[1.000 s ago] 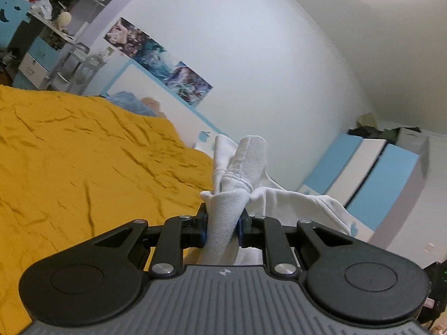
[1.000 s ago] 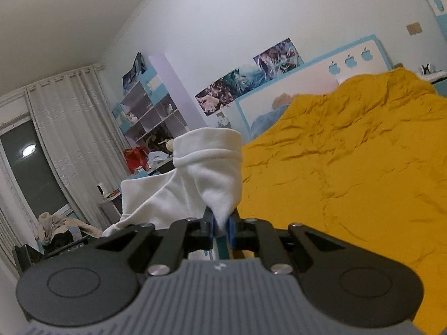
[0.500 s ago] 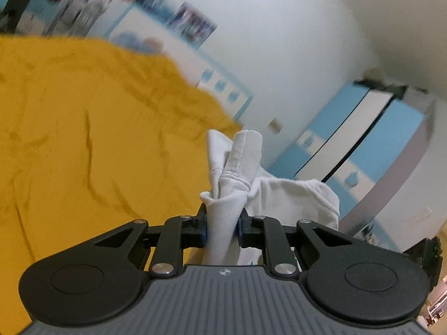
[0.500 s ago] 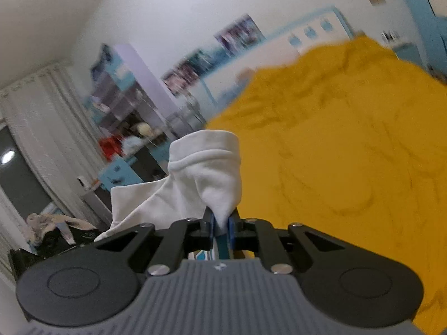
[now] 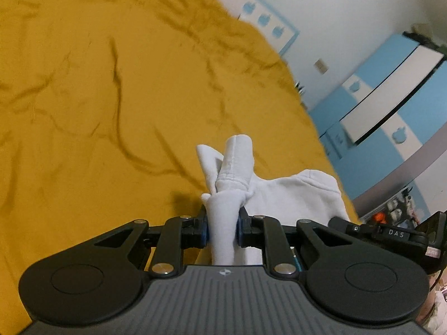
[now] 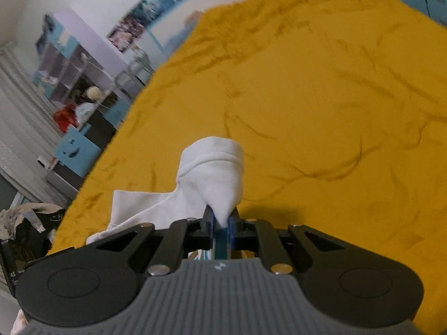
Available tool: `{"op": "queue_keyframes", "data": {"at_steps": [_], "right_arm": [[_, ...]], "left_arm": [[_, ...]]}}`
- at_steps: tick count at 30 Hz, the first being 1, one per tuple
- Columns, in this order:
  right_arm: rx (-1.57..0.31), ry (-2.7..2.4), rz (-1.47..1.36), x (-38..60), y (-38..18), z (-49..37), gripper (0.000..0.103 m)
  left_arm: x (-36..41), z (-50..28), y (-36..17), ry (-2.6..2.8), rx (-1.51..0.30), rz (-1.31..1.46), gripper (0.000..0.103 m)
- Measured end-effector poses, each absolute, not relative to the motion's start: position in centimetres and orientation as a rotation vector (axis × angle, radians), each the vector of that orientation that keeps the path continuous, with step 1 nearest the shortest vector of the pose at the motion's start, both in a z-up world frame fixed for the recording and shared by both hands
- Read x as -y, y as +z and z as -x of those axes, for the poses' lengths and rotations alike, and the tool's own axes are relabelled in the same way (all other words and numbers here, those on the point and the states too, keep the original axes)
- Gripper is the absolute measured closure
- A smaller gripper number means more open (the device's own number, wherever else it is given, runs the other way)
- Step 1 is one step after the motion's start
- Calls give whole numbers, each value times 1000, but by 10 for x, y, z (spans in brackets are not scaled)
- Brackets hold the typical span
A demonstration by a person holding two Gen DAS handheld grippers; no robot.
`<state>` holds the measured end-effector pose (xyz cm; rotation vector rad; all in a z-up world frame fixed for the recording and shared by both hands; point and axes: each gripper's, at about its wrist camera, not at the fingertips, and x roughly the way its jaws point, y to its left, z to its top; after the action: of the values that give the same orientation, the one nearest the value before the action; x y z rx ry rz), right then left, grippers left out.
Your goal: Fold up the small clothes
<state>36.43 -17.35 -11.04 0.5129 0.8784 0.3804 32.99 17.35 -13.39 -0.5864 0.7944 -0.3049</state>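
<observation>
Both sets of tongs, left tongs (image 5: 222,230) and right tongs (image 6: 222,224), clenched on bunched corners of the small white cotton garment (image 5: 293,195) hanging just over the rumpled mustard-yellow bed cover (image 5: 111,97), risking a crumpled, uneven landing if one thick pinch slips.

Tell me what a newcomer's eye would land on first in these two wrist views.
The wrinkled mustard-yellow bedspread fills most of both views. Against it stands the white garment, a bunched part pinched in the left claw and another in the right claw. Blue-and-white cabinets stand beyond the bed's right edge.
</observation>
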Motion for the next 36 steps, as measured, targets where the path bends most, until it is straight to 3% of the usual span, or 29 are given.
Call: {"op": "queue_keyframes", "data": {"at_steps": [5, 10, 17, 24, 30, 36], "right_arm": [[-949, 335, -526, 176, -148, -384, 97], [-981, 292, -519, 181, -172, -392, 92], [-926, 227, -442, 183, -162, -388, 79], [-859, 196, -340, 192, -120, -363, 79], [-841, 257, -231, 177, -87, -319, 79], [-821, 320, -69, 149, -80, -264, 79]], "left_arm": [[-184, -341, -159, -310, -871, 606, 81], [-197, -346, -174, -293, -880, 648, 70], [-206, -339, -162, -220, -823, 639, 59], [-217, -313, -123, -139, -762, 547, 59], [-181, -280, -81, -223, -738, 389, 60], [-135, -251, -85, -344, -780, 318, 66]]}}
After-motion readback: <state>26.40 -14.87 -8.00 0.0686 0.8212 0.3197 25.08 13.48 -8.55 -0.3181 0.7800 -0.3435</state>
